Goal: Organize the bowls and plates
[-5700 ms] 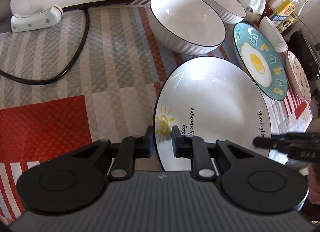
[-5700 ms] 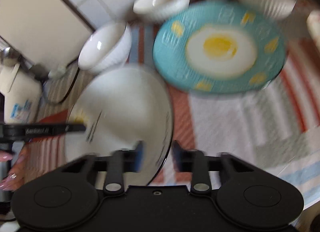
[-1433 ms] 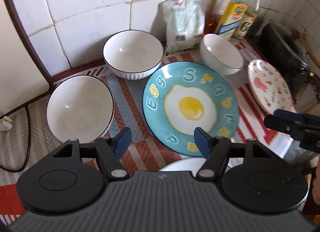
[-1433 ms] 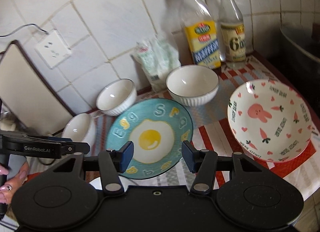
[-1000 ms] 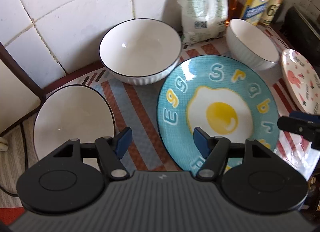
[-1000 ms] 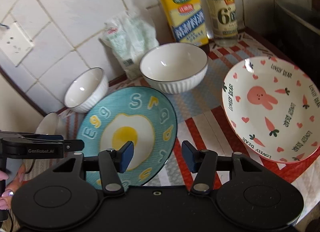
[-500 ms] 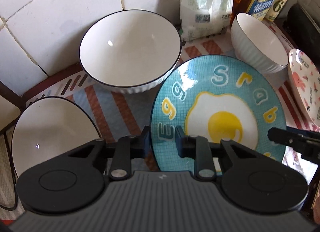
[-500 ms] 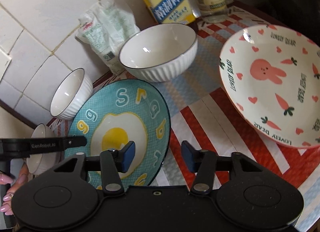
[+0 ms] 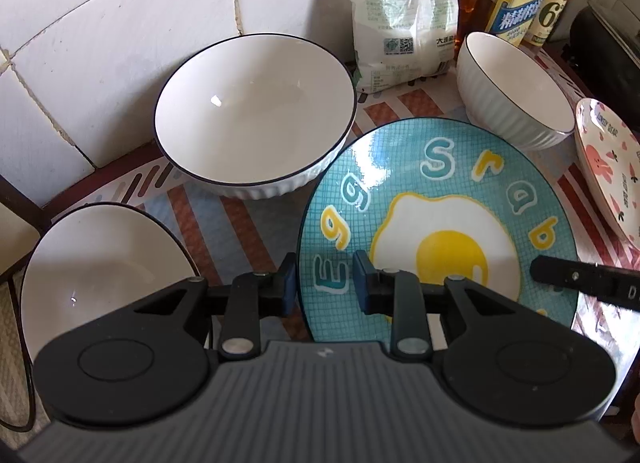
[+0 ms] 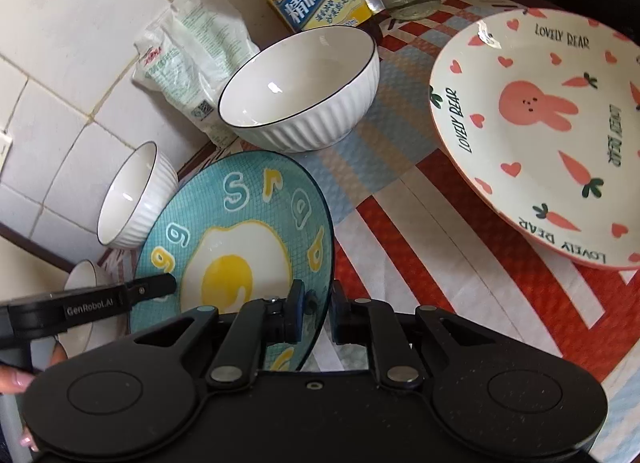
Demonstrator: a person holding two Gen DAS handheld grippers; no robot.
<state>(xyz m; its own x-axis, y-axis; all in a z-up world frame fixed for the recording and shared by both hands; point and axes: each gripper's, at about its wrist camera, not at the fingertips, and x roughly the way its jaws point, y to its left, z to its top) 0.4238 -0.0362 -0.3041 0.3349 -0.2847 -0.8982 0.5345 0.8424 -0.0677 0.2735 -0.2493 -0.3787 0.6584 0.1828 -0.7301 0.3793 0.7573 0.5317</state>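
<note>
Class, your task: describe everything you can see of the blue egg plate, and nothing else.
The blue egg plate is round, glossy, ceramic-looking, with a fine grid, a fried egg at its centre, and white and yellow letters around it. It lies on the striped cloth between white bowls. The left gripper straddles its near-left rim, jaws opening slightly; the right gripper is shut on the opposite rim.

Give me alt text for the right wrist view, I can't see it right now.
The right tool is clamped on the near right rim of the blue egg plate, while the left tool reaches over its left side. A rabbit plate lies to the right; two white bowls and bottles stand behind.
</note>
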